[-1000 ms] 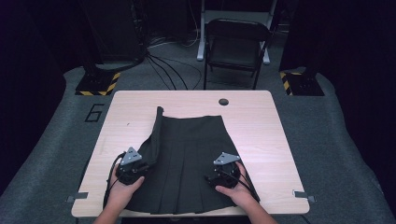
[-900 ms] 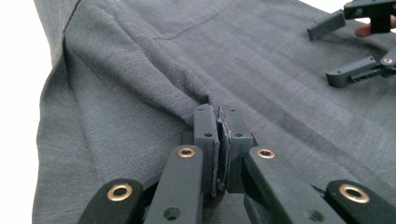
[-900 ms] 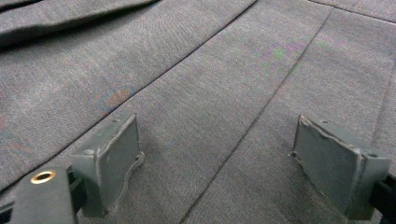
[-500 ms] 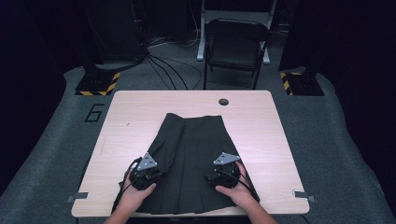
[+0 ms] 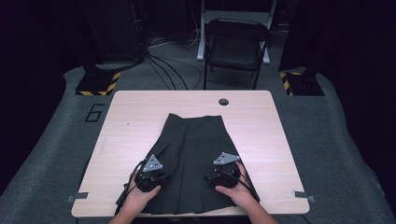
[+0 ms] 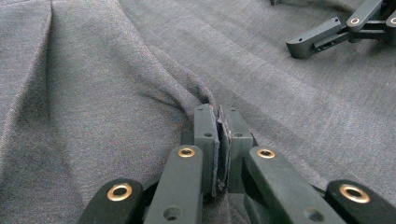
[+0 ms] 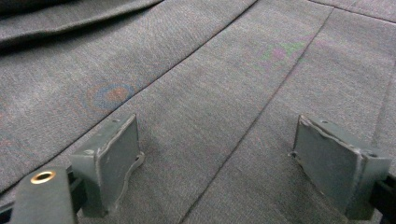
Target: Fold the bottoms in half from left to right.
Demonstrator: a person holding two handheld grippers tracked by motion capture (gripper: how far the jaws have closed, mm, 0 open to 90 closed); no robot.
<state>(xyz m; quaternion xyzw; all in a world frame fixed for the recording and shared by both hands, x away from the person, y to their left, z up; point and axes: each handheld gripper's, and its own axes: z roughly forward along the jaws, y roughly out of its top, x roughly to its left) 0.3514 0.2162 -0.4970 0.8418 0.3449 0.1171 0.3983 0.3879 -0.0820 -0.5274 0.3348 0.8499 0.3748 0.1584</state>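
High view: a dark skirt (image 5: 196,158) lies flat mid-desk (image 5: 140,116), hem nearest the person; left gripper (image 6: 218,135) has its jaws clamped on a pinch of fabric, right gripper (image 7: 233,163) rests wide-jawed on the cloth; folding seems underway; next, draw the pinched edge across; bare desk either side.

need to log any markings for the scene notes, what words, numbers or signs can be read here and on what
"6": a large dark numeral on the grey carpet floor, left of the light wooden table.
Yellow and black hazard stripes, no words, on the two black stand bases on the floor.
No label or brand can be read on the dark grey pleated skirt.
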